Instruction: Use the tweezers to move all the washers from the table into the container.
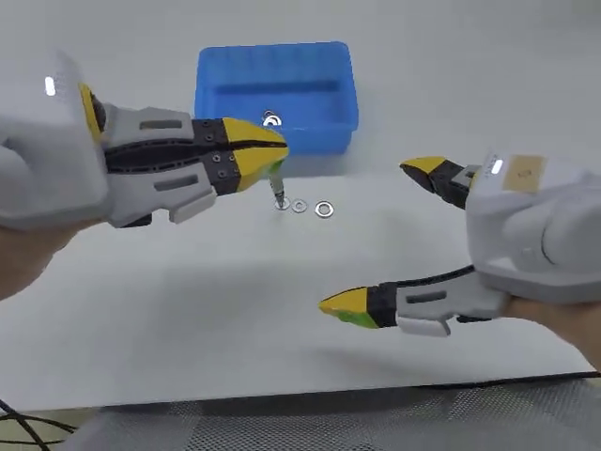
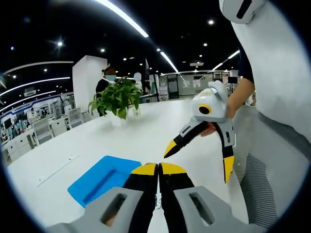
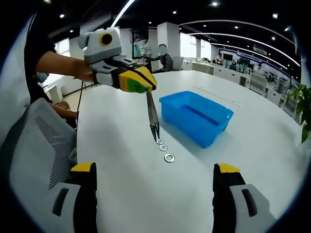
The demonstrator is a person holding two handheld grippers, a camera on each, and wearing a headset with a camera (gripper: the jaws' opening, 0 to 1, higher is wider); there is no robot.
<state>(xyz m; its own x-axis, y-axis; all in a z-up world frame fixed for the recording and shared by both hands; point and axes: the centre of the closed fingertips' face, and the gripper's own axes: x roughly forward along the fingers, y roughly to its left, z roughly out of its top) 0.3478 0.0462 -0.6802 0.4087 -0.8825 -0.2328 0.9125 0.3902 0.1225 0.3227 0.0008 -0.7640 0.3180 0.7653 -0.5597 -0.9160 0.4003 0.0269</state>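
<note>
Three washers (image 1: 300,206) in a row on the table (image 1: 188,282), just before the blue container (image 1: 319,136); a fourth washer (image 1: 271,119) inside.
Tweezers (image 3: 153,116) clamped tight in the left gripper (image 1: 277,150), tips at the end washer; right gripper (image 1: 371,235) spread wide, well apart.

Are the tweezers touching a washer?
Cannot tell. In the right gripper view the tweezers reach the nearest washer, but any gap is too small to see.

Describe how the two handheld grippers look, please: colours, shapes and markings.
Both the left gripper and the right gripper have bulky white-grey bodies, black jaws with grey plates, and pointed yellow tips with a green patch. A small white light glows on each body.
</note>
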